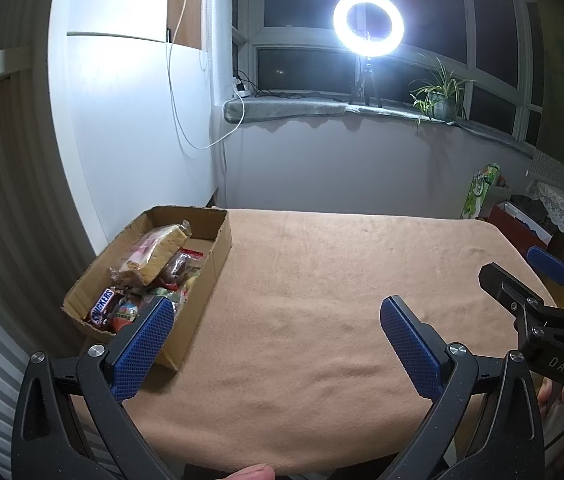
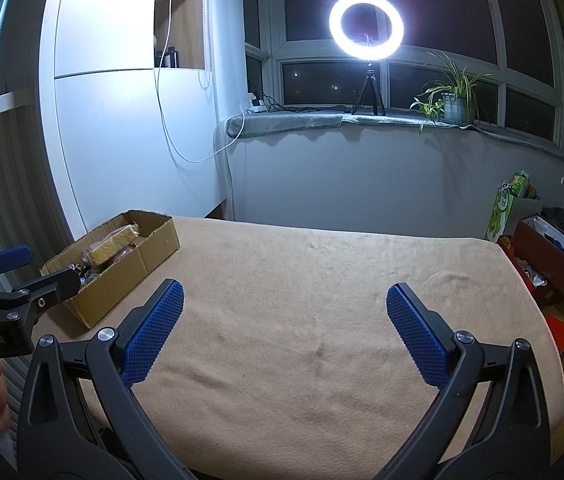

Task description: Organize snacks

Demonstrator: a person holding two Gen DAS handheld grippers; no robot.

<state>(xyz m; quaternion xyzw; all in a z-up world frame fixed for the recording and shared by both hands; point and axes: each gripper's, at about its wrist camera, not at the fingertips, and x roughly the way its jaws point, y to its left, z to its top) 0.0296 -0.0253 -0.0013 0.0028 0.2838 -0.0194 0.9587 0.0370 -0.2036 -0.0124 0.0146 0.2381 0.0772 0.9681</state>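
Observation:
A cardboard box (image 1: 218, 250) sits on the left side of a tan-covered table (image 1: 321, 300). It holds several snacks: a wrapped sponge cake (image 1: 158, 254), a Snickers bar (image 1: 102, 308), a chocolate egg (image 1: 126, 314) and other packets. My left gripper (image 1: 278, 312) hangs open above the table, its left finger just in front of the box's near end. In the right wrist view the same box (image 2: 150, 258) lies far left, and my right gripper (image 2: 283, 304) is open over bare cloth, holding nothing.
The right gripper (image 1: 537, 280) shows at the right edge of the left wrist view; the left gripper (image 2: 22, 276) shows at the left edge of the right one. A ring light (image 1: 367, 24) and a plant (image 1: 439, 98) stand on the windowsill. Bags and a red box (image 2: 541, 256) sit right of the table.

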